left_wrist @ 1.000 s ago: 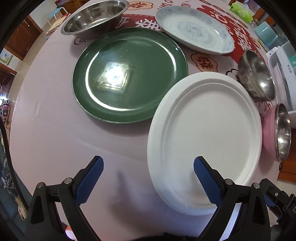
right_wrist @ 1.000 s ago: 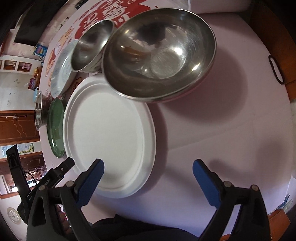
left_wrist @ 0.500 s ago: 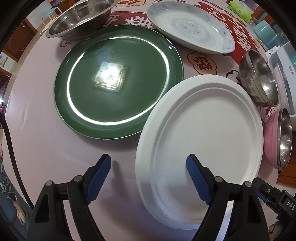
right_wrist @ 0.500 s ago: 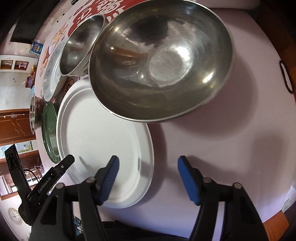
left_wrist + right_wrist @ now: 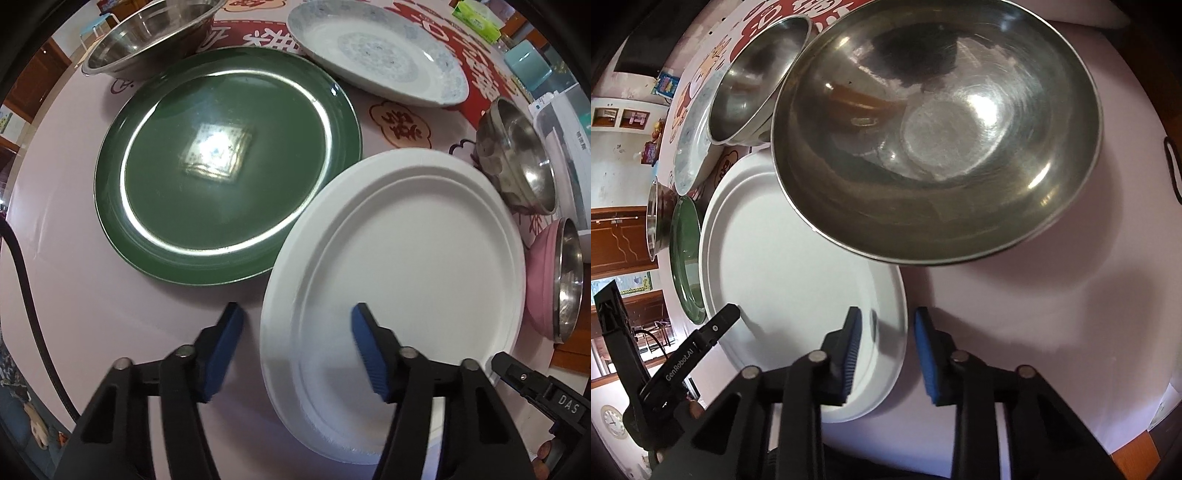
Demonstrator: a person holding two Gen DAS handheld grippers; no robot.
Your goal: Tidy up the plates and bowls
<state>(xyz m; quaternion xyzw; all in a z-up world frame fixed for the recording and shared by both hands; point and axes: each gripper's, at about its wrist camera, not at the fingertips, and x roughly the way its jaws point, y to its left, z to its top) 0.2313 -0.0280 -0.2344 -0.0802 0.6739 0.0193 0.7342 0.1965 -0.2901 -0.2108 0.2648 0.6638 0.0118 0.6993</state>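
Lower centre of both views: left gripper [image 5: 295, 347] and right gripper [image 5: 886, 350] jaws closing astride round white paper plate [image 5: 406, 266] rim, pads not yet pressing; next, clamp and lift together.

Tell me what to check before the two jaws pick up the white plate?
1. Left gripper straddles the white plate rim: ok, one blue pad outside, one inside.
2. Right gripper straddles the opposite rim: ok.
3. Jaws clamped on the rim: not ok, both are closing, with gaps showing.
4. Plate free of the green plate: cannot tell, the white edge overlaps it.
5. Big steel bowl clear of the plate: cannot tell, it overhangs the rim in the right wrist view.
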